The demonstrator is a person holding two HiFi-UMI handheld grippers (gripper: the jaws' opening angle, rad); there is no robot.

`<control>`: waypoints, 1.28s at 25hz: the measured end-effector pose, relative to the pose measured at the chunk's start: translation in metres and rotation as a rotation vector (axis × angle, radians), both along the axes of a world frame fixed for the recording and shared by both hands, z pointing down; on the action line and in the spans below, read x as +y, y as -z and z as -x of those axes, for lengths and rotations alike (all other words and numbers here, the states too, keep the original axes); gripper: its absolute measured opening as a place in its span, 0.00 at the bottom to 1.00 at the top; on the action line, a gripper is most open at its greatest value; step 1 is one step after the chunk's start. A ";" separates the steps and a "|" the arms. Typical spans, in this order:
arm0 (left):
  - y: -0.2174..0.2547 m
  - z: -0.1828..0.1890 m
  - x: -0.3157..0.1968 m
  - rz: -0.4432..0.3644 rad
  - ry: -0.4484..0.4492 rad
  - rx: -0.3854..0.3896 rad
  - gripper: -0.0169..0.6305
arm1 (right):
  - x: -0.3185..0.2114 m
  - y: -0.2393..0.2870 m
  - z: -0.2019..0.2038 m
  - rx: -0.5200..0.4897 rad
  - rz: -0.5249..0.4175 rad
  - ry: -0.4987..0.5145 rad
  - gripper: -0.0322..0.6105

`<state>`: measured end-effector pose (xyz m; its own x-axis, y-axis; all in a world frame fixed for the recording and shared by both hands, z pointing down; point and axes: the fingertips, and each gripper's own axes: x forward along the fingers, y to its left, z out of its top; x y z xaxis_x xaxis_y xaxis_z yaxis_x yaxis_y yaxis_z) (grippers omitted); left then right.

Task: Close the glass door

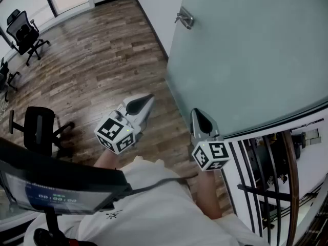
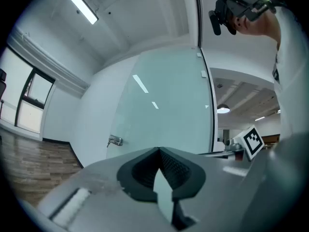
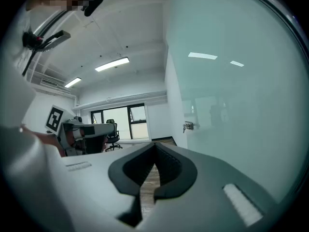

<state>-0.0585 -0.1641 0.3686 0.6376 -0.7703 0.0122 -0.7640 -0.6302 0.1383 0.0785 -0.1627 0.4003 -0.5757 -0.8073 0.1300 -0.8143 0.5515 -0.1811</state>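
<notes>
Two broad surfaces took up most of what I saw: the wood-plank floor (image 1: pixel 92 60) spreading to the left and ahead, and the frosted glass door (image 1: pixel 256 50) standing tall on my right, its pale green pane filling the right side of the right gripper view; a white wall (image 1: pixel 154 4) ran along the floor's far side, next to the door's far edge; a black railing (image 1: pixel 266 188) showed past the pane at the lower right; two black office chairs stood on the floor, one (image 1: pixel 38 129) near my left side and one (image 1: pixel 23 32) far off by the window; I held my left gripper (image 1: pixel 149 98) out over the floor, its jaws closed tip to tip with nothing between them; my right gripper (image 1: pixel 196 111) was just beside the door, jaws likewise fully closed and empty, though I could not tell whether it touched the glass; the small metal door handle (image 1: pixel 184 18) sat on the pane's far edge, well apart from both grippers.
</notes>
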 end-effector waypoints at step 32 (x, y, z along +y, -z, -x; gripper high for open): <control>-0.027 -0.063 0.011 0.057 0.009 -0.022 0.03 | 0.011 -0.038 -0.068 -0.052 0.074 0.040 0.06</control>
<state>0.0050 -0.1526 0.3951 0.6300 -0.7734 0.0699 -0.7726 -0.6151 0.1572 0.1461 -0.1518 0.4379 -0.6149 -0.7726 0.1582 -0.7803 0.5670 -0.2639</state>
